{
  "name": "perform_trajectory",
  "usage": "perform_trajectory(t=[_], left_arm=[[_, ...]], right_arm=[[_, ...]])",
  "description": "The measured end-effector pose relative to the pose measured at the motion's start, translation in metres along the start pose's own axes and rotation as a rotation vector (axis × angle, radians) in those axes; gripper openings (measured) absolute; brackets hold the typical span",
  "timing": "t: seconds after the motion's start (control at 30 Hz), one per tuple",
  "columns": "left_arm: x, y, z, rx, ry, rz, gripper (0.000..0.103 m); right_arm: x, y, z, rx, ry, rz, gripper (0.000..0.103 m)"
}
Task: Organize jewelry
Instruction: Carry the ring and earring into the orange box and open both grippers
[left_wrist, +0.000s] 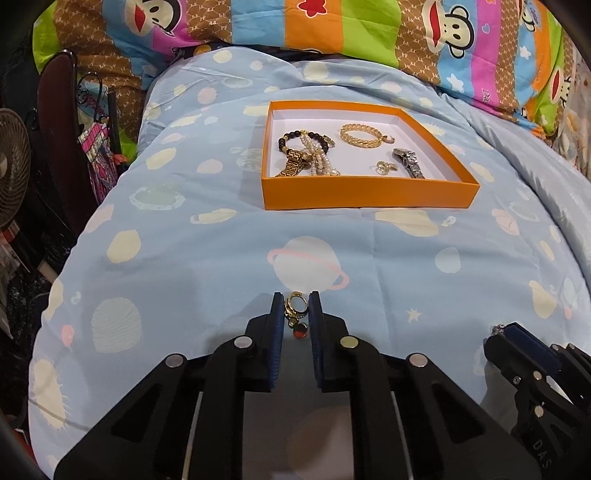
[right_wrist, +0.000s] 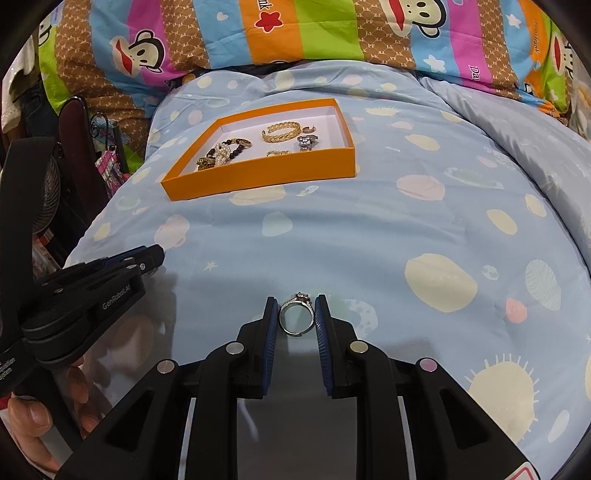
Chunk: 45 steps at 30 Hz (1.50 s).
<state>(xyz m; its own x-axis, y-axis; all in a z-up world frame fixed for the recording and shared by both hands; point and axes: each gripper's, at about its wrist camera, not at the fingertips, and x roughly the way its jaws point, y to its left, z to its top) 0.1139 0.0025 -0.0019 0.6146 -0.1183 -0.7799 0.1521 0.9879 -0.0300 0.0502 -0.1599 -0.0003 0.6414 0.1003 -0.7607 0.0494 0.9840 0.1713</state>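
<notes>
Pinching a gold earring (left_wrist: 295, 308) in the left claw (left_wrist: 295, 306) and a silver ring (right_wrist: 296, 314) in the right claw (right_wrist: 296, 314), both apparently bound for the orange box (left_wrist: 369, 192) well ahead on the bed.

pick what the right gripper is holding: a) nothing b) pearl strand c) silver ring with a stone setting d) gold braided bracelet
c: in the right wrist view, the silver ring with a stone setting on top sits pinched between the right gripper pads, above the blue bedsheet.
</notes>
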Motion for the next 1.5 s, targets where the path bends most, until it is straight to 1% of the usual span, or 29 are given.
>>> perform_trajectory(t=[0.07, 0.23, 0.33, 0.47, 0.67, 0.83, 0.97, 1.07, 1.3, 1.5], left_arm=[[-0.005, 0.004, -0.003, -0.018, -0.007, -0.021, 0.013], [-0.023, 0.013, -0.013, -0.032, -0.027, -0.034, 0.013], [-0.033, 0.016, -0.009, -0.041, -0.04, -0.036, 0.013], [-0.045, 0.015, 0.01, -0.031, -0.083, -0.033, 0.013], [-0.048, 0.001, 0.054, -0.003, -0.161, -0.026, 0.013], [-0.032, -0.018, 0.091, 0.02, -0.214, -0.001, 0.013], [-0.006, -0.027, 0.11, 0.023, -0.211, 0.005, 0.013], [0.02, -0.028, 0.122, 0.003, -0.194, 0.008, 0.013], [0.054, -0.028, 0.131, -0.005, -0.184, 0.013, 0.013], [0.066, -0.027, 0.131, -0.006, -0.178, 0.016, 0.013]], right_arm=[[-0.002, -0.002, -0.001, 0.01, -0.004, 0.005, 0.019], [-0.009, -0.005, -0.002, 0.009, -0.02, 0.005, 0.019], [-0.013, -0.007, 0.004, 0.003, -0.036, 0.001, 0.019], [-0.017, -0.009, 0.025, -0.002, -0.076, -0.004, 0.019], [-0.014, -0.009, 0.07, -0.023, -0.157, -0.009, 0.019], [0.003, -0.01, 0.105, -0.018, -0.195, -0.01, 0.019], [0.02, -0.012, 0.127, -0.012, -0.213, -0.013, 0.019], [0.038, -0.013, 0.139, -0.008, -0.215, -0.016, 0.019], [0.075, -0.012, 0.155, -0.02, -0.198, -0.017, 0.019], [0.089, -0.011, 0.161, -0.027, -0.193, -0.01, 0.019]])
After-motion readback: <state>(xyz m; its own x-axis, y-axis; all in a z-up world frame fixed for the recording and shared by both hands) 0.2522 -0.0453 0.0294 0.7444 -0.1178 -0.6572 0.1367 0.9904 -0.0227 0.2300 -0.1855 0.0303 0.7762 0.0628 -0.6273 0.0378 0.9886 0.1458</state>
